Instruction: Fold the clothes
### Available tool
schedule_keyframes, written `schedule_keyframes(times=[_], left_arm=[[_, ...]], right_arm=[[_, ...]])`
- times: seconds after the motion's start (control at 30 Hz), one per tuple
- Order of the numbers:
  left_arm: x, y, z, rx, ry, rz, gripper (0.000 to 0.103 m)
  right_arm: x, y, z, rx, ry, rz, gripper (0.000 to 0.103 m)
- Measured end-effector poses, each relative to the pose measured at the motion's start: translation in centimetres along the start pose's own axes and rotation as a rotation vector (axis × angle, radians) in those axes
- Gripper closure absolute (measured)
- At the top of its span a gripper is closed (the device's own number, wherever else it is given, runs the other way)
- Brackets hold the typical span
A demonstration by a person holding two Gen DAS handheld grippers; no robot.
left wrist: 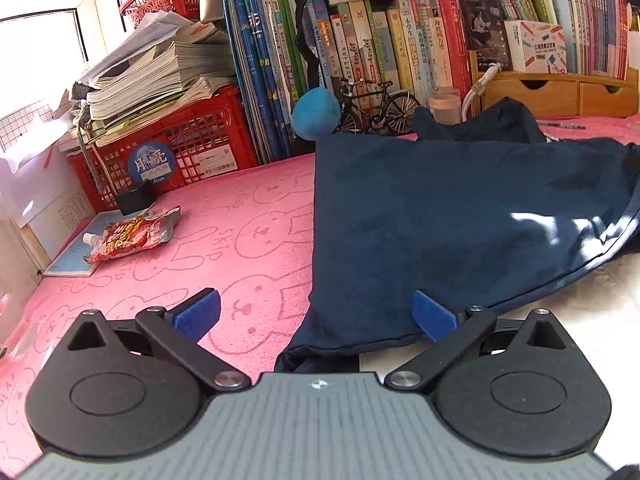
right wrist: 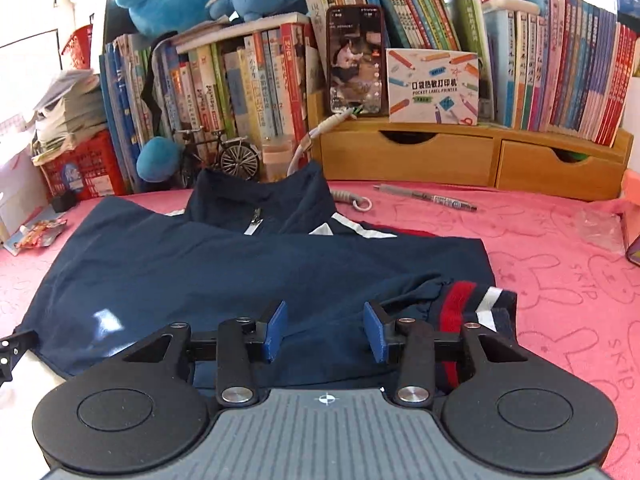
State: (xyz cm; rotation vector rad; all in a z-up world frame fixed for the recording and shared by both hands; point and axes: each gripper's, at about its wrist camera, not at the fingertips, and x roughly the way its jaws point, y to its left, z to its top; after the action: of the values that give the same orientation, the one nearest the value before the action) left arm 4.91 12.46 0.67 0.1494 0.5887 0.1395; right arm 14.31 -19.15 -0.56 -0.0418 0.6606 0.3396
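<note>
Right wrist view: right tool (right wrist: 325,334) released over navy jacket (right wrist: 248,264), hem hidden beneath; left tool (left wrist: 316,316) released.

jacket (right wrist: 240,264): navy, red-white stripes | cloth (left wrist: 248,216): pink, rabbit outlines | crate (left wrist: 192,140): red

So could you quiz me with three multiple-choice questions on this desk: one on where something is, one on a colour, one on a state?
1. Where does the pen lie?
A. on the pink cloth before the wooden drawers
B. on the jacket
C. in the red crate

2. What colour is most of the jacket?
A. green
B. navy blue
C. yellow

3. How do the left tongs stand?
A. clamped on a book
C. shut on the pen
B. open, holding nothing

Answers: 1 A, it rests on the pink cloth near the drawers. 2 B, dark blue fabric. 3 B, a wide gap between the pads.
</note>
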Motion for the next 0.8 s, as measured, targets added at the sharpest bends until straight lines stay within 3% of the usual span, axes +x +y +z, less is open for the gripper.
schedule_keyframes(times=[0.13,0.23,0.33,0.37,0.4,0.47,0.5,0.57,0.63,0.67,0.7,0.8], left_arm=[[-0.3,-3.4,3.2,-0.011,-0.065,-0.15,0.0],[0.0,-8.8,4.2,0.098,-0.11,-0.217,0.0],[0.5,-13.5,4.2,0.204,-0.112,-0.272,0.0],[0.8,-14.9,4.0,0.235,-0.109,-0.293,0.0],[1.0,-15.9,3.8,0.256,-0.104,-0.307,0.0],[1.6,-17.3,3.4,0.279,-0.085,-0.324,0.0],[1.9,-17.7,3.3,0.277,-0.069,-0.33,0.0],[2.6,-18.4,3.1,0.273,-0.039,-0.34,0.0],[2.9,-18.4,2.9,0.271,-0.023,-0.337,0.0],[3.0,-18.4,2.8,0.271,-0.017,-0.333,0.0],[2.9,-18.1,2.8,0.272,-0.02,-0.329,0.0],[2.2,-15.6,3.7,0.285,-0.102,-0.273,0.0]], right_arm=[[0.7,-0.2,-2.9,-0.07,0.028,-0.015,0.061],[-0.1,-0.2,-3.3,-0.103,0.034,0.012,0.057],[-3.2,-2.2,-3.2,0.031,-0.057,0.082,0.044],[-4.6,-3.1,-3.5,0.083,-0.112,0.085,0.032],[-5.7,-3.9,-3.6,0.126,-0.165,0.059,0.018],[-6.7,-5.5,-3.5,0.18,-0.227,-0.085,0.007],[-6.4,-6.3,-3.1,0.195,-0.216,-0.149,0.006],[-4.4,-8.2,-2.4,0.239,-0.133,-0.153,0.006],[-2.2,-9.3,-2.0,0.267,-0.069,-0.103,0.01],[-1.1,-9.6,-1.9,0.275,-0.048,-0.078,0.025],[-0.2,-9.7,-1.7,0.287,-0.03,-0.052,0.055],[1.5,-9.7,-0.9,0.296,-0.029,-0.028,0.068]])
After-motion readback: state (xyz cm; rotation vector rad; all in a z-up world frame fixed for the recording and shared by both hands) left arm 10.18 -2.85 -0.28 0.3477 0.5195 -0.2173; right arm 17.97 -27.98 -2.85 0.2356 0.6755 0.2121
